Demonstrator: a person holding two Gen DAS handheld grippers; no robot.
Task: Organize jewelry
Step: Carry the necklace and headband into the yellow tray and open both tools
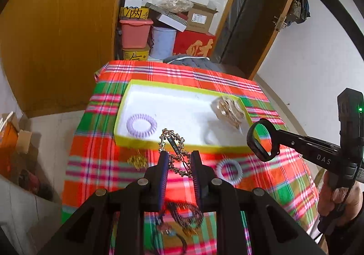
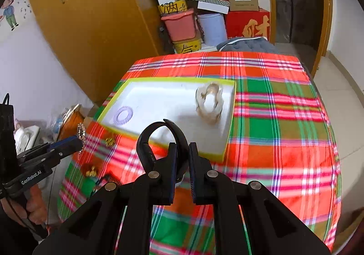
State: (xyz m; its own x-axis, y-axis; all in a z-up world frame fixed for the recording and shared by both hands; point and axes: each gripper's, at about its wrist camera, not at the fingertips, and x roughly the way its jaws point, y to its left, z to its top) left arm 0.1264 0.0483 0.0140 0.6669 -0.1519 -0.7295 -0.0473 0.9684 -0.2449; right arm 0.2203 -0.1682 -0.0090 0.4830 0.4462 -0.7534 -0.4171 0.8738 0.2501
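The left gripper has its jaws narrowed, pinching a limp gold beaded chain bracelet; it is light and drapes, so a mid-loop hold suits it. The right gripper has its jaws nearly pressed together on a stiff black plastic wristband, gripped at its strap. Both hang above the plaid-covered desk, near the yellow-rimmed white tray.

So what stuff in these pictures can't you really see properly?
- Dark beaded jewelry, left wrist view: blurred, partly behind the left claw.
- White ring in the tray, left wrist view: too blurred to identify.
- Gold bundle, right wrist view: blurred, pieces indistinct.
- Black band's lower part, right wrist view: hidden between the right claw's fingers.
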